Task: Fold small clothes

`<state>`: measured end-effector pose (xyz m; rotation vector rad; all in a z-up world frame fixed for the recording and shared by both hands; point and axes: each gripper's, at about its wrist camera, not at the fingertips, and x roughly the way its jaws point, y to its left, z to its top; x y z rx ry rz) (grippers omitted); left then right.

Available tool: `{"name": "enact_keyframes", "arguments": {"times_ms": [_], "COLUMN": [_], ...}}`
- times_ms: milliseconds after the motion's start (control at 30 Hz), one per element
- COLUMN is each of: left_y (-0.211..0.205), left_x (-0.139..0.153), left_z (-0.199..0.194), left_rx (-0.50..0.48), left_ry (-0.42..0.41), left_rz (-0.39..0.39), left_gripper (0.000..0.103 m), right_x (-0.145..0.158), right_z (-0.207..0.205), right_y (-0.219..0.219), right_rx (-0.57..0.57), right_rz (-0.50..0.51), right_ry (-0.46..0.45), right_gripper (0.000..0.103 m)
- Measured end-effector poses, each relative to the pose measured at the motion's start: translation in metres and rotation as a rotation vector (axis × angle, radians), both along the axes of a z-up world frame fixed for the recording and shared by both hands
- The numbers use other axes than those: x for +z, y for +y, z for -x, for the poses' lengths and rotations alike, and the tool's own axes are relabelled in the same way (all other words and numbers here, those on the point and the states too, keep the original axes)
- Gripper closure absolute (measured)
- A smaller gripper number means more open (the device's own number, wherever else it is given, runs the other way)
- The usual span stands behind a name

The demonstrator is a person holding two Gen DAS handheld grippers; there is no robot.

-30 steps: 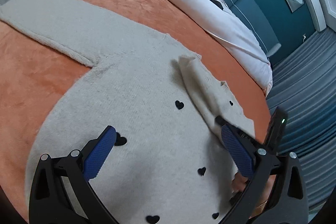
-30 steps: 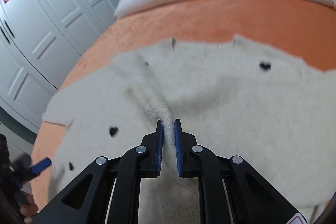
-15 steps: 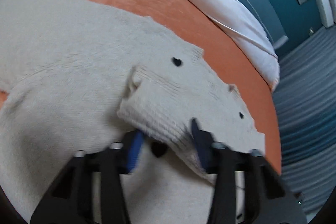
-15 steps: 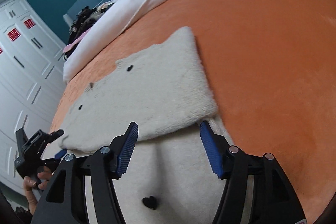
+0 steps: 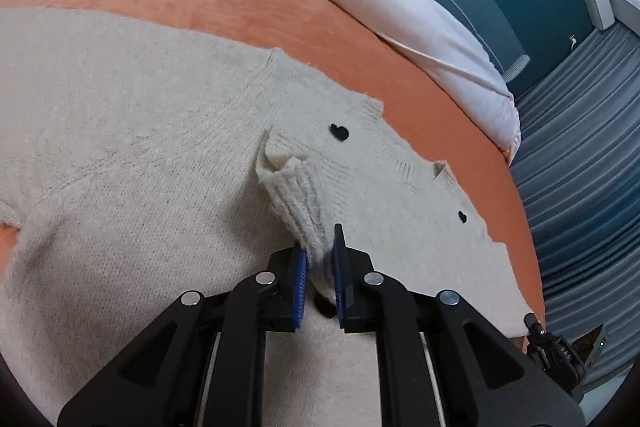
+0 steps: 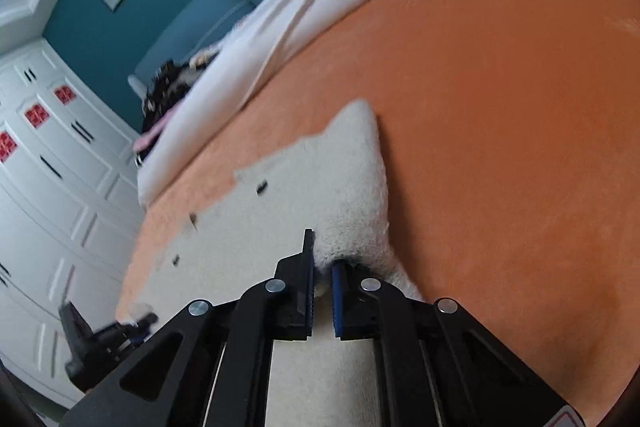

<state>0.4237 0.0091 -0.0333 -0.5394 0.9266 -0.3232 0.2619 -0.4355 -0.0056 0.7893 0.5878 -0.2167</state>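
Both grippers, left [image 5: 320,269] and right [image 6: 321,287], have closed their fingers onto the sweater [image 5: 140,147].

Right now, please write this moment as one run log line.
left gripper: shut on sweater | right gripper: shut on sweater | surface: orange blanket

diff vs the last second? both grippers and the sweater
Left gripper went from wide open over the cream sweater to shut on its ribbed folded cuff. Right gripper held a fold a second ago, opened half a second ago, and is now shut on the folded-over sleeve edge. The sleeve now lies folded across the body. Unchanged: sweater flat on the orange blanket.
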Motion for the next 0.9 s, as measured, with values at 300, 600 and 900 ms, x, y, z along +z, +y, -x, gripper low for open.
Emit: {"name": "enact_keyframes", "arguments": {"times_ms": [300,600,900], "left_y": [0.015,0.236,0.426], "left_x": [-0.017,0.012,-0.001], "left_z": [0.004,0.064,0.077], "left_rx": [0.031,0.563,0.953], "left_ry": [0.038,-0.002,0.034], "left_rz": [0.064,0.042,0.092], "left_gripper": [0.086,0.018,0.055], "right_x": [-0.020,-0.017,-0.032], "right_z": [0.006,0.091,0.094], "right_y": [0.013,0.133,0.146], "right_rx": [-0.024,0.189,0.266], "right_rz": [0.041,0.299,0.338], "right_ry": [0.180,0.206,0.208], "right_gripper": [0.092,0.053,0.021]}}
